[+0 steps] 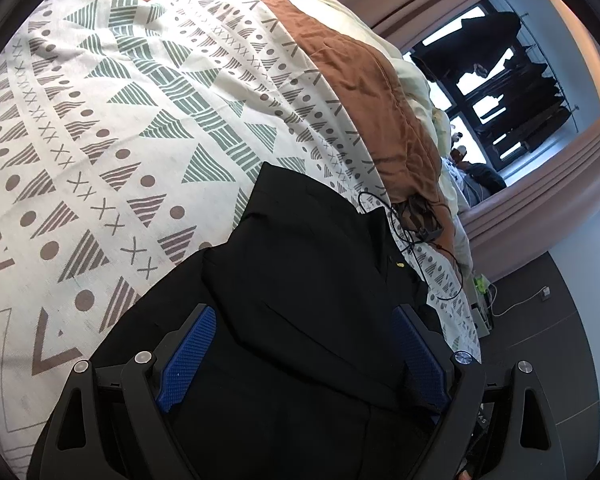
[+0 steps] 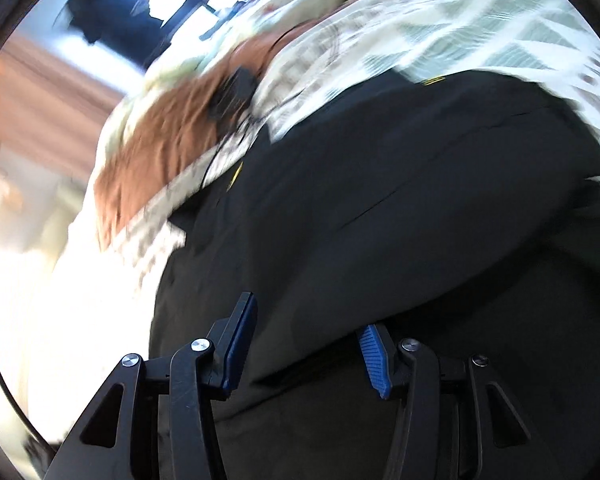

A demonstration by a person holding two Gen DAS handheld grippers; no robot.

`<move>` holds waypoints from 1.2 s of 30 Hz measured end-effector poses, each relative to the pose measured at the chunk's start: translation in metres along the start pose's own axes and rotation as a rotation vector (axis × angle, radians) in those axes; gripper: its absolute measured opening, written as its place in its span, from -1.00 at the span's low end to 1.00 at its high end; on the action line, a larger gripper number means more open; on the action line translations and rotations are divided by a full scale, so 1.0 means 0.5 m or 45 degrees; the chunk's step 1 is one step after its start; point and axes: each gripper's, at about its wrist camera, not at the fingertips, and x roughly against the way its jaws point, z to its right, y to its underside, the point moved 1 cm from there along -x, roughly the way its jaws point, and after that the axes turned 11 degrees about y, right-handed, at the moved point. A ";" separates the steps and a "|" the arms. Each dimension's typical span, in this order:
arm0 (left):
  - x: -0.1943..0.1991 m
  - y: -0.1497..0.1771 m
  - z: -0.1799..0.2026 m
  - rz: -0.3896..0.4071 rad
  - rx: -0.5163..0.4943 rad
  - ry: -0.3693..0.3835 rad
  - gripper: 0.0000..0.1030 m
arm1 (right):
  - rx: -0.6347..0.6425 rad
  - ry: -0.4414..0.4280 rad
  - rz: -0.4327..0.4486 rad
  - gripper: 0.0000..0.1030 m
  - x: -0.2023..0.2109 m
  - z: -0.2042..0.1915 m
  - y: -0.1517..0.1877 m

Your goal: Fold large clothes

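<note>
Black fabric garment [image 1: 300,280] lying lengthwise toward patterned bedspread's [image 1: 120,120] far edge; left gripper [image 1: 303,360] spread wide, right gripper [image 2: 307,344] parted, neither clamping cloth.

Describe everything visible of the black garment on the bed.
The black garment is matte woven cloth, folded into overlapping layers with straight creases and a small yellow tag near one edge. It lies flat on the patterned bedspread, beside a black cable. The open left gripper straddles it; the right gripper hangs over it, jaws apart.

One black garment [image 1: 300,280], one patterned bedspread [image 1: 120,120], two claws
</note>
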 end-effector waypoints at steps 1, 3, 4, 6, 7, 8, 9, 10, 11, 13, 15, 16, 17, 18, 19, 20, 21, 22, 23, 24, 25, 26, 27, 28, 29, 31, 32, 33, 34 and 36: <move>0.000 0.000 0.000 0.001 -0.002 0.000 0.75 | -0.035 0.003 0.025 -0.02 0.010 0.018 -0.011; -0.002 0.001 0.000 0.005 -0.009 -0.009 0.75 | -0.087 0.015 0.099 -0.02 0.023 0.049 -0.028; -0.004 0.002 0.000 0.005 -0.014 -0.015 0.75 | -0.106 0.027 0.119 -0.02 0.028 0.067 -0.037; -0.010 0.004 -0.001 0.001 -0.018 -0.026 0.75 | -0.184 0.046 0.134 -0.02 0.029 0.106 -0.050; -0.013 0.005 -0.002 -0.003 -0.017 -0.031 0.75 | -0.221 0.030 0.139 -0.02 0.025 0.120 -0.055; -0.015 0.006 -0.003 -0.006 -0.016 -0.034 0.75 | -0.251 0.022 0.145 -0.02 0.025 0.132 -0.060; -0.017 0.007 -0.004 -0.010 -0.016 -0.037 0.75 | -0.280 0.028 0.156 -0.02 0.026 0.145 -0.066; -0.019 0.009 -0.003 -0.013 -0.020 -0.042 0.75 | -0.298 0.042 0.174 -0.02 0.029 0.148 -0.067; -0.021 0.010 -0.003 -0.016 -0.025 -0.047 0.75 | -0.310 0.061 0.193 -0.02 0.032 0.154 -0.068; -0.023 0.011 -0.002 -0.018 -0.035 -0.055 0.75 | -0.337 0.083 0.224 -0.14 0.040 0.165 -0.073; -0.024 0.011 -0.004 -0.018 -0.036 -0.063 0.75 | -0.362 0.088 0.254 -0.54 0.051 0.176 -0.072; -0.024 0.010 -0.007 -0.017 -0.033 -0.065 0.75 | -0.363 0.084 0.265 -0.75 0.052 0.174 -0.074; -0.024 0.010 -0.008 -0.016 -0.029 -0.067 0.75 | -0.361 0.066 0.276 -0.80 0.054 0.169 -0.076; -0.023 0.009 -0.011 -0.015 -0.024 -0.069 0.75 | -0.353 0.042 0.297 -0.82 0.060 0.158 -0.078; -0.022 0.008 -0.013 -0.014 -0.017 -0.072 0.75 | -0.341 0.028 0.310 -0.84 0.067 0.150 -0.082; -0.021 0.007 -0.013 -0.013 -0.011 -0.072 0.75 | -0.313 -0.005 0.337 -0.85 0.082 0.128 -0.084; -0.018 0.005 -0.013 -0.012 -0.006 -0.069 0.75 | -0.301 -0.032 0.351 -0.85 0.097 0.124 -0.084; -0.014 0.003 -0.014 -0.009 -0.001 -0.064 0.75 | -0.273 -0.086 0.373 -0.85 0.118 0.100 -0.086; -0.010 0.004 -0.011 -0.005 0.001 -0.062 0.75 | -0.246 -0.118 0.389 -0.86 0.132 0.080 -0.083; -0.005 0.002 -0.010 -0.002 0.002 -0.059 0.75 | -0.211 -0.152 0.405 -0.86 0.149 0.057 -0.078; 0.002 0.001 -0.009 0.001 0.002 -0.053 0.75 | -0.176 -0.176 0.411 -0.86 0.157 0.031 -0.076; 0.007 0.000 -0.007 0.004 0.001 -0.048 0.75 | -0.144 -0.195 0.413 -0.86 0.163 0.011 -0.071; 0.015 -0.002 -0.006 0.006 -0.004 -0.043 0.75 | -0.101 -0.221 0.414 -0.86 0.170 -0.018 -0.064; 0.022 -0.003 -0.005 0.008 -0.010 -0.042 0.75 | -0.064 -0.239 0.414 -0.86 0.170 -0.044 -0.060; 0.031 -0.006 -0.005 0.010 -0.019 -0.043 0.75 | -0.032 -0.252 0.414 -0.86 0.173 -0.066 -0.052; 0.055 -0.015 -0.012 0.024 -0.034 -0.046 0.75 | 0.003 -0.279 0.407 -0.86 0.173 -0.098 -0.036; 0.066 -0.018 -0.016 0.035 -0.037 -0.049 0.75 | 0.021 -0.301 0.396 -0.86 0.171 -0.116 -0.023; 0.080 -0.023 -0.026 0.052 -0.035 -0.060 0.75 | 0.041 -0.317 0.383 -0.86 0.166 -0.137 -0.012; 0.093 -0.027 -0.039 0.068 -0.023 -0.076 0.75 | 0.055 -0.325 0.373 -0.86 0.162 -0.149 -0.001; 0.112 -0.037 -0.061 0.080 0.025 -0.076 0.75 | 0.086 -0.345 0.343 -0.86 0.149 -0.179 0.025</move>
